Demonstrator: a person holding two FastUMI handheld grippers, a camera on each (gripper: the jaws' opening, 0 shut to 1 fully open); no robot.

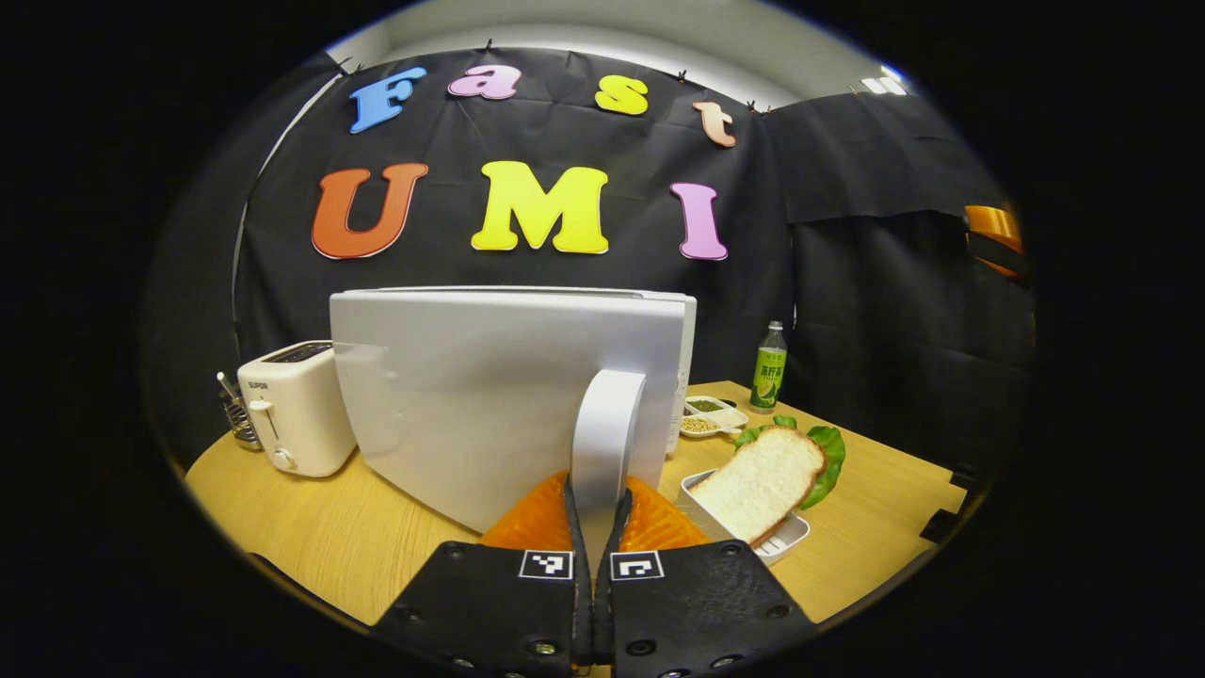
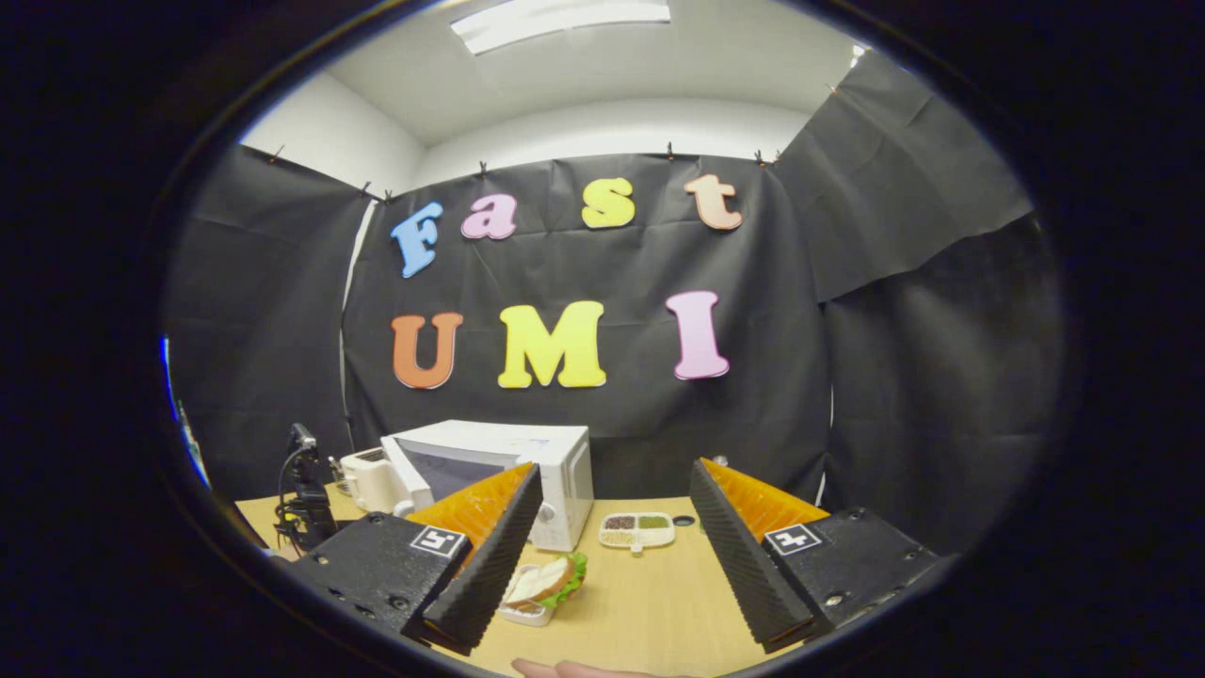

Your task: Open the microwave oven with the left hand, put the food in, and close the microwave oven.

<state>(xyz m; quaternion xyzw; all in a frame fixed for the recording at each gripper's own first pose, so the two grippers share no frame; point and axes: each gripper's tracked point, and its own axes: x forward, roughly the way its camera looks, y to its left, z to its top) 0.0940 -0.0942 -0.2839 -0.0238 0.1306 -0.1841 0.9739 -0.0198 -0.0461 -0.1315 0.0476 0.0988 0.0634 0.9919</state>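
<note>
Left gripper (image 1: 597,508) pinching curved white microwave door handle (image 1: 606,424); right gripper (image 2: 612,556) spread, idle. We'd swing along the door's arc, grip firm.

The right hand-held gripper (image 2: 607,556) has its two fingers spread wide apart, with nothing between them, above the wooden counter (image 2: 640,612). Behind the left finger stands the white microwave oven (image 2: 527,471), its door swung partly outward. A white toaster (image 2: 372,480) is just beside it on the left. In front of the microwave oven a sandwich (image 2: 551,579) lies in a white tray (image 2: 524,614). A small divided dish (image 2: 637,530) is near. The other hand-held gripper (image 2: 303,499) shows at the left edge.
</note>
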